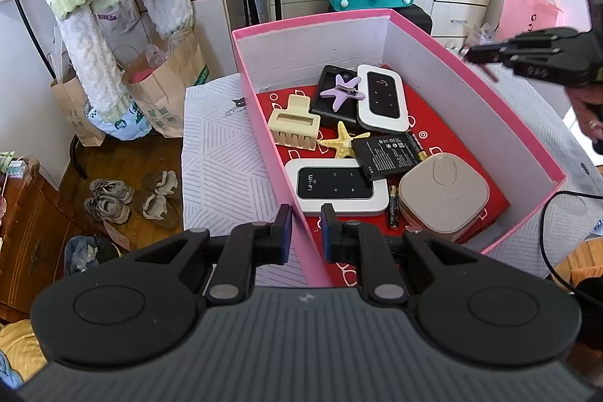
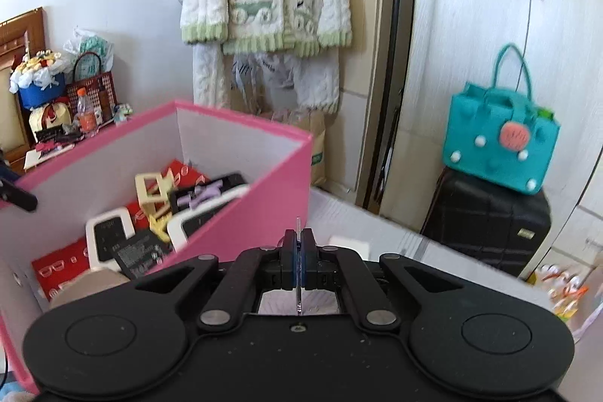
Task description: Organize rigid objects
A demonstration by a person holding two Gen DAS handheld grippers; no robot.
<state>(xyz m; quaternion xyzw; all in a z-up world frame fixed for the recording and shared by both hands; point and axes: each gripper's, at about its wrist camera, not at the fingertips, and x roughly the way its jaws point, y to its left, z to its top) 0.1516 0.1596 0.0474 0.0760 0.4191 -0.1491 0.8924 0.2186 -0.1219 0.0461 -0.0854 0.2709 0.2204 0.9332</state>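
A pink box (image 1: 260, 93) with white inner walls stands on a patterned tablecloth (image 1: 222, 157). Inside lie two white Wi-Fi routers (image 1: 335, 185), a beige square case (image 1: 443, 196), a black battery (image 1: 392, 151), a cream hair claw (image 1: 295, 124), a purple star clip (image 1: 345, 89) and a yellow starfish (image 1: 341, 138). My left gripper (image 1: 307, 228) is shut on the box's near wall, one finger on each side. My right gripper (image 2: 298, 240) is raised outside the box's right wall (image 2: 264, 210). It is shut on a thin flat piece (image 2: 298, 223) seen edge-on.
A teal felt bag (image 2: 501, 142) sits on a black suitcase (image 2: 486, 225) by the wardrobe. Paper bags (image 1: 166, 89) and shoes (image 1: 109, 200) are on the floor to the left. A small white object (image 2: 348, 245) lies on the cloth beyond the right gripper. A black cable (image 1: 546, 232) runs at the right.
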